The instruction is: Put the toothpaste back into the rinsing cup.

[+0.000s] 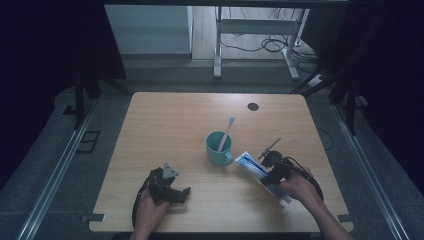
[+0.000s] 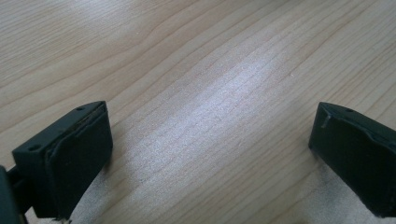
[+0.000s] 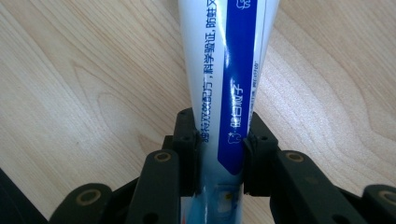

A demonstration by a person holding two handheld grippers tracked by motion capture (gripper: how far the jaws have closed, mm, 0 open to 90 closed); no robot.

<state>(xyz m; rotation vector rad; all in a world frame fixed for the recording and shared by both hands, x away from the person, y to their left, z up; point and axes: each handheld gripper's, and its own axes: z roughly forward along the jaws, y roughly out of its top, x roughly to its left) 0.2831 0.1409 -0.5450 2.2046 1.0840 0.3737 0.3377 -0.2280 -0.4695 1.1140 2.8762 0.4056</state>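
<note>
Writing: the toothpaste tube (image 3: 224,70) is white with a deep blue band carrying white Chinese characters along its length, and a line of dark Chinese print runs beside the band; I cannot make out a brand name.
Right gripper: the right gripper (image 3: 220,154) has its jaws clamped on the toothpaste tube, one pad pressing each side of it, and the tube runs on past the jaws above the wood.
Tube's place: in the high view the toothpaste tube (image 1: 255,170) lies slantwise over the right half of the table (image 1: 150,120), nearer the front edge than the back, just beside the cup.
Left gripper: the left gripper (image 2: 210,154) has its jaws wide apart with bare wood between them; in the high view it (image 1: 167,187) sits near the front edge, left of centre.
Cup: a teal cup (image 1: 219,148) stands about mid-table with a toothbrush (image 1: 226,131) leaning in it.
Open room: the back half and the left side of the table are bare wood but for a dark round spot (image 1: 253,106) near the back edge.
</note>
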